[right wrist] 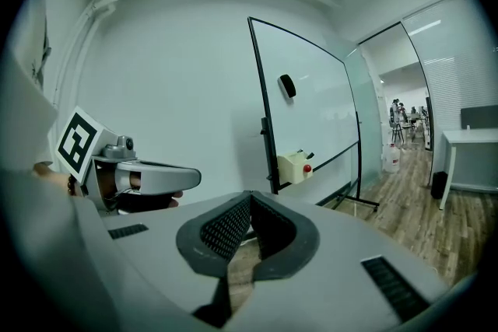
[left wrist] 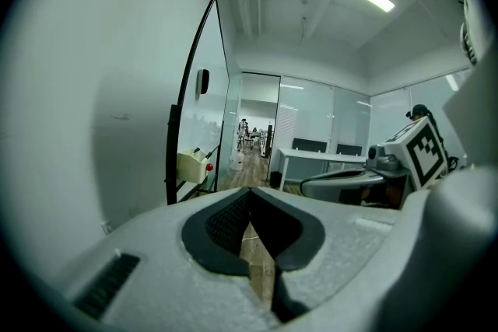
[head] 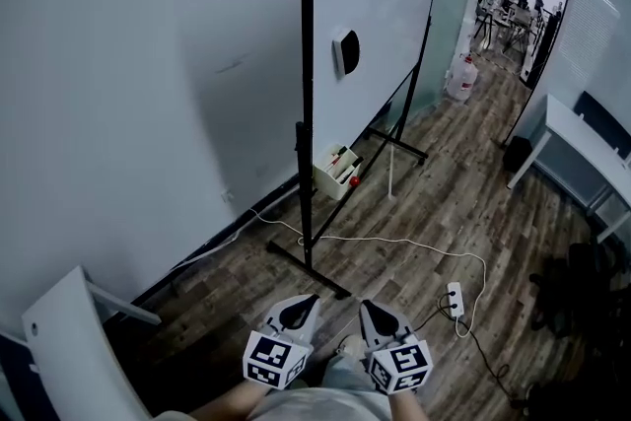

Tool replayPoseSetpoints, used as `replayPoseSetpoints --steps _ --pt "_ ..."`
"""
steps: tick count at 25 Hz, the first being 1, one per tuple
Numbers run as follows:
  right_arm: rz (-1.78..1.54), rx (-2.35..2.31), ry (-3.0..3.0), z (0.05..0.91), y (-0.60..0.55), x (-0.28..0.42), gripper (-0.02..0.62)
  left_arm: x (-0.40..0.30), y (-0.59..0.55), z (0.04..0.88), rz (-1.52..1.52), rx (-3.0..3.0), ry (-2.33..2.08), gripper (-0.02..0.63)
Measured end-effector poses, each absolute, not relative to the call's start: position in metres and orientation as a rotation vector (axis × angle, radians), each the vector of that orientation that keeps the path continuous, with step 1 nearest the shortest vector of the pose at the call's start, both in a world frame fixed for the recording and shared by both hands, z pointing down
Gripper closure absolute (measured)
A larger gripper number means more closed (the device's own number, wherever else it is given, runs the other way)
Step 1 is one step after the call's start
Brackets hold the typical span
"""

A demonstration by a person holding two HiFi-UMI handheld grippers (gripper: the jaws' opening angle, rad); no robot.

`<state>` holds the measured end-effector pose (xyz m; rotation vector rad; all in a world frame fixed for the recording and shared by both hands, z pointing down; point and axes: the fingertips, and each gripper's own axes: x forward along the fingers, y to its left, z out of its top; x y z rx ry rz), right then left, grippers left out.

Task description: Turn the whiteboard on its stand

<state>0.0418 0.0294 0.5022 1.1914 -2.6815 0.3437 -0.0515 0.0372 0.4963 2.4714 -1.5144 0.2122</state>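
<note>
The whiteboard [head: 375, 5] stands nearly edge-on ahead of me on its black stand [head: 307, 123], close to the white wall. A black eraser [head: 346, 51] sticks to its face, and a cream box [head: 334, 175] with markers hangs low on the frame. My left gripper [head: 301, 309] and right gripper [head: 374, 312] are held side by side near my body, well short of the stand's foot. Both are shut with nothing between the pads. The left gripper view shows the left gripper [left wrist: 249, 202] and the board [left wrist: 212, 120]. The right gripper view shows the right gripper [right wrist: 250, 202] and the board [right wrist: 311, 109].
A white cable runs over the wood floor to a power strip [head: 455, 299]. A water jug [head: 461, 77] stands past the board. A white desk [head: 582, 145] and dark chairs [head: 582, 296] are to the right. A white panel [head: 69, 350] leans at the lower left.
</note>
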Motion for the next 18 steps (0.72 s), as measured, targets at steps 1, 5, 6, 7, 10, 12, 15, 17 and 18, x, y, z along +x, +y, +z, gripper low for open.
replayPoseSetpoints --steps 1,5,6,7,10,12,15,17,18 --pt "0.335 1.183 -2.686 0.5 0.017 0.045 0.589 -0.048 0.025 0.495 0.211 2.47 -1.52 0.595" --pt "0.303 1.155 -2.702 0.493 -0.032 0.058 0.589 -0.036 -0.023 0.49 0.196 2.462 -1.546 0.595" --pt "0.299 1.149 -2.705 0.492 -0.043 0.061 0.589 -0.032 -0.033 0.489 0.193 2.462 -1.553 0.595" --pt "0.296 1.144 -2.707 0.49 -0.053 0.065 0.589 -0.029 -0.043 0.487 0.191 2.461 -1.559 0.595" --pt "0.285 1.116 -2.711 0.487 -0.08 0.073 0.589 -0.02 -0.069 0.485 0.184 2.45 -1.579 0.595" --pt "0.272 1.093 -2.714 0.485 -0.095 0.077 0.589 -0.014 -0.085 0.484 0.168 2.442 -1.589 0.595" --pt "0.256 1.07 -2.718 0.484 -0.113 0.083 0.589 -0.005 -0.105 0.483 0.148 2.437 -1.6 0.595" --pt "0.247 1.054 -2.726 0.482 -0.122 0.086 0.589 -0.001 -0.114 0.482 0.142 2.432 -1.612 0.595" --pt "0.245 1.047 -2.73 0.482 -0.126 0.088 0.589 0.0 -0.117 0.481 0.141 2.429 -1.619 0.595"
